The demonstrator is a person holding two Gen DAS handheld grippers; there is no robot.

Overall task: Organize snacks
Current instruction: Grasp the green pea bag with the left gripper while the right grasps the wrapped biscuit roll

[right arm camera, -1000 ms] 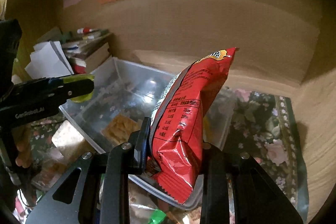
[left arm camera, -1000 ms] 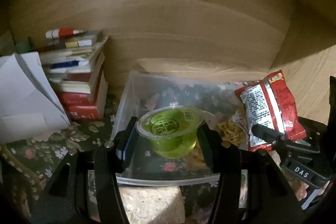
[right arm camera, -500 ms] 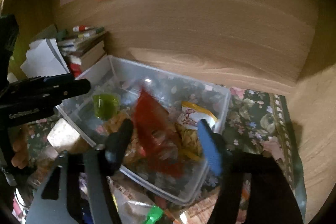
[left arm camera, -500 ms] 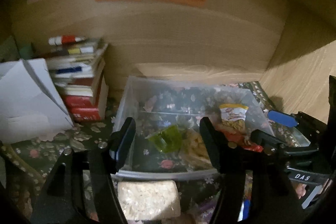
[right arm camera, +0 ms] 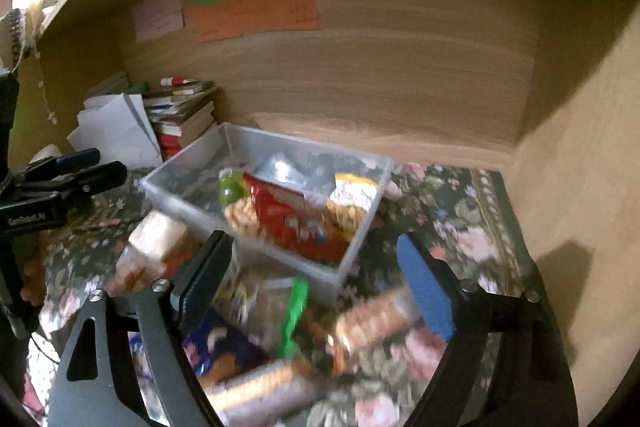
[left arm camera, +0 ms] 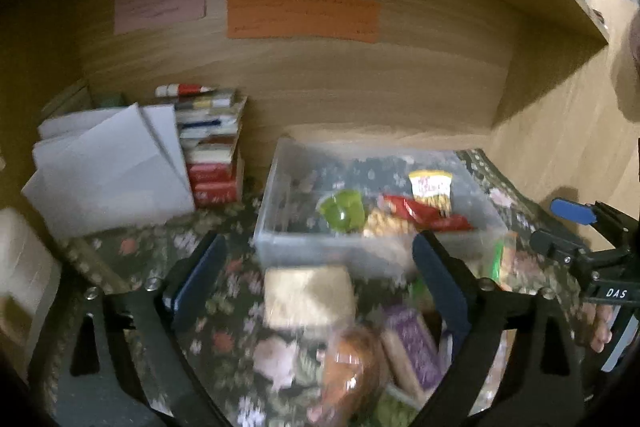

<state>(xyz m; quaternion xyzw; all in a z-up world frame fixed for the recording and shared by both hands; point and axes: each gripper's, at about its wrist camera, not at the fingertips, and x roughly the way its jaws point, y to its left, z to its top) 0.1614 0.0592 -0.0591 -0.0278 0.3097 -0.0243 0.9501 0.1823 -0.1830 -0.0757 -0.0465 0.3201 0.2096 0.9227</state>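
A clear plastic bin (left arm camera: 280,247) (right arm camera: 352,263) stands on the flowered cloth. In it lie a green jelly cup (left arm camera: 344,213) (right arm camera: 232,189), a red snack bag (left arm camera: 420,213) (right arm camera: 280,211), a yellow snack bag (left arm camera: 432,187) (right arm camera: 356,195) and a pale cracker pack (left arm camera: 384,225). My left gripper (left arm camera: 320,279) is open and empty in front of the bin. My right gripper (right arm camera: 316,275) is open and empty, near the bin's front right corner. Several loose snacks lie in front of the bin: a pale rice cake pack (left arm camera: 308,295) (right arm camera: 156,235), a purple pack (left arm camera: 412,347), an orange bag (left arm camera: 348,367).
A stack of books (left arm camera: 212,147) and white folded paper (left arm camera: 108,167) stand left of the bin. Wooden walls close the back and right. Coloured paper notes (left arm camera: 300,15) hang on the back wall. The flowered cloth (right arm camera: 460,227) lies bare right of the bin.
My left gripper let go of the green jelly cup and my right let go of the red bag; both now lie in the bin. Both grippers opened and drew back toward me.
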